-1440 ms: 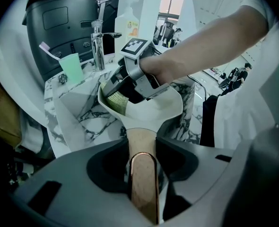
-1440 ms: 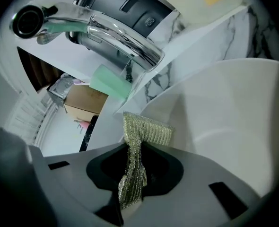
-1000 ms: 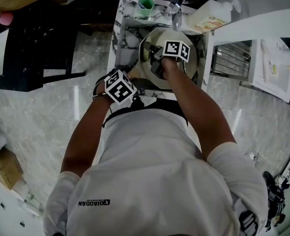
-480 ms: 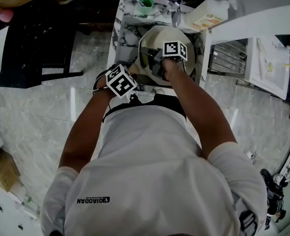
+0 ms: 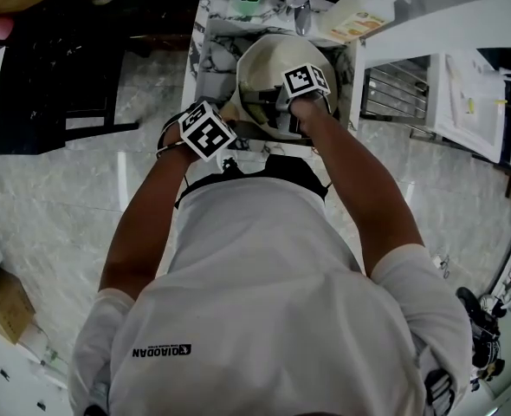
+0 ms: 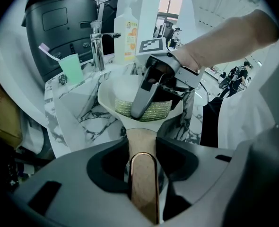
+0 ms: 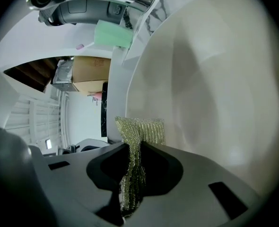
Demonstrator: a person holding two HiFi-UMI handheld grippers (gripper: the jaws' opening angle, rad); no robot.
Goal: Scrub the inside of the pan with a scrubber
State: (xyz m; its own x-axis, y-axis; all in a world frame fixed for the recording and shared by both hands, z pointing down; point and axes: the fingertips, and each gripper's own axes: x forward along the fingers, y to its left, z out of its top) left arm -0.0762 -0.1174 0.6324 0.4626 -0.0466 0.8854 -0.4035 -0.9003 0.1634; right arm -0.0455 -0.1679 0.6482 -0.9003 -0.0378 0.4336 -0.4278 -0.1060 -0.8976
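A cream-lined pan point(image 5: 264, 72) sits tilted over the marble sink. My left gripper point(image 6: 142, 150) is shut on its wooden handle point(image 6: 143, 178), which runs out between the jaws toward the pan bowl point(image 6: 112, 92). In the head view this gripper's marker cube point(image 5: 205, 131) lies at the pan's near left. My right gripper point(image 7: 132, 160) is shut on a green-gold mesh scrubber point(image 7: 138, 135), held against the pan's pale inner wall point(image 7: 210, 93). From the left gripper view, the right gripper point(image 6: 146, 91) reaches into the bowl with the scrubber point(image 6: 156, 110) under it.
A chrome faucet point(image 6: 98, 41), a green cup with a toothbrush point(image 6: 71, 66) and a soap bottle point(image 6: 126, 31) stand behind the sink. A black appliance point(image 6: 59, 18) is at the back left. A wire rack point(image 5: 394, 94) lies right of the sink.
The whole head view has drifted upward in the picture. The right gripper has shifted a little inside the pan with the scrubber. The left gripper still holds the handle.
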